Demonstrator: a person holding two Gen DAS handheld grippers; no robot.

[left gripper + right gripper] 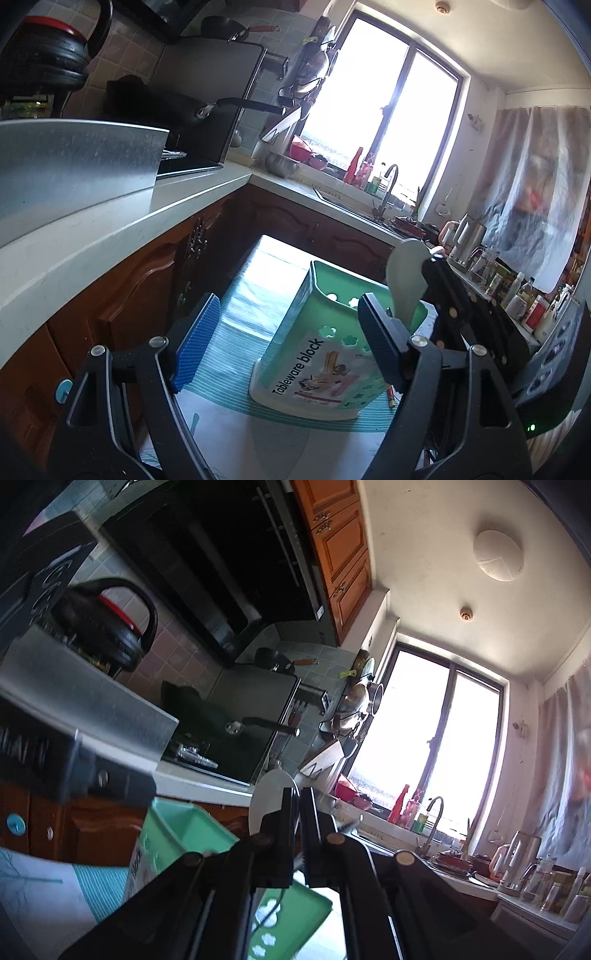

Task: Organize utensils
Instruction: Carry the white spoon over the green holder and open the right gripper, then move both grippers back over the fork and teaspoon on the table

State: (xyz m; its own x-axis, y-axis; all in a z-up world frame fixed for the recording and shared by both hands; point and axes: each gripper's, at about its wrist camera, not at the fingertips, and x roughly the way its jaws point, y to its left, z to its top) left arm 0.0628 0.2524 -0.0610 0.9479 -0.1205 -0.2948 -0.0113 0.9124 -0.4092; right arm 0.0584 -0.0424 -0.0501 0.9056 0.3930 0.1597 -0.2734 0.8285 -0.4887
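Right gripper is clamping down tight on a pale, flat-bladed utensil, jaws pinched almost together with the rounded blade sticking up past the fingertips. From the left wrist view that same utensil is hovering right at the far rim of the green caddy, blade up, its lower end hidden behind the fingers, so I cannot tell whether it is already inside.

Going big to small now. Biggest is the bench, a surface covered with a striped teal mat, and the caddy is standing on it. One caddy, labelled "Tableware block", with flower-shaped cut-outs in its walls; it is looking like light, stiff plastic, liable to slide or tip if knocked, so bracing it by the walls seems wise. Left gripper is hanging wide open just in front of it, blue pads holding nothing, with the near left corner of the caddy sitting between the jaws.

One utensil in play: thin, rigid, smooth, probably light, and likely slippery across that flat face. Gripping it edge-on near the neck, as now, is looking like the sound hold. Smallest of all, one little red-and-yellow item is lying on the mat beside the caddy's base, too small to name.
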